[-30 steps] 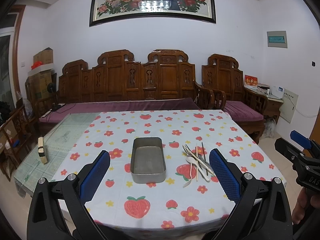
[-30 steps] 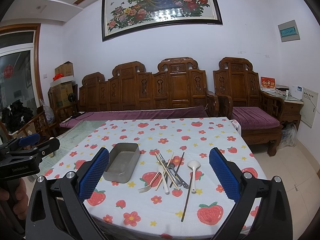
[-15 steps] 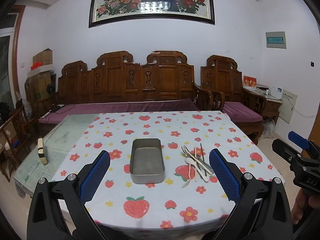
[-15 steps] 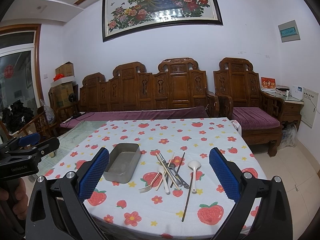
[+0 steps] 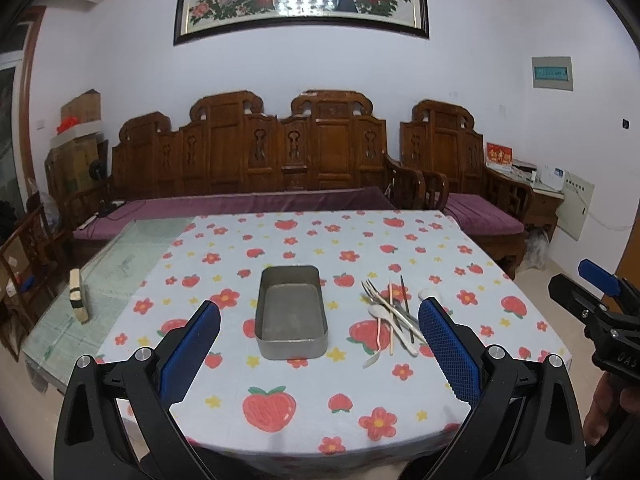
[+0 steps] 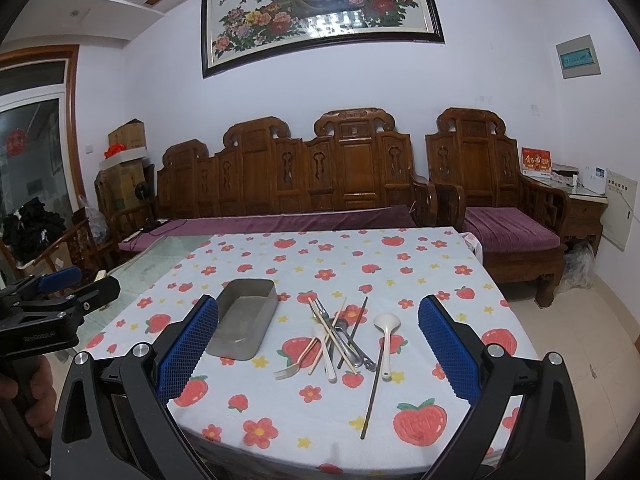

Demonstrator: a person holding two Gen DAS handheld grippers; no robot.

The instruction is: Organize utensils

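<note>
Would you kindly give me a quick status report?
Left gripper and right gripper open, empty, short of table. Metal tray empty; utensils piled beside it on tablecloth. Nothing blocking.

Carved wooden sofa (image 5: pixel 280 156) with purple cushions along far wall, framed floral painting (image 6: pixel 320 12) above, cardboard boxes (image 6: pixel 124 160) far left, strawberry-print cloth (image 5: pixel 320 400) on counter.

Both grippers share one build: the left gripper (image 5: pixel 319 354) and right gripper (image 6: pixel 318 354) have glossy black angular arms, each arm carrying two silver round screws, and fingers (image 6: pixel 188 354) faced with blue cross-hatched rubber pads. Beside the tablecloth's (image 5: pixel 304 392) right edge, the right unit's black body shows partial white lettering above a hand (image 5: pixel 612 408)
</note>
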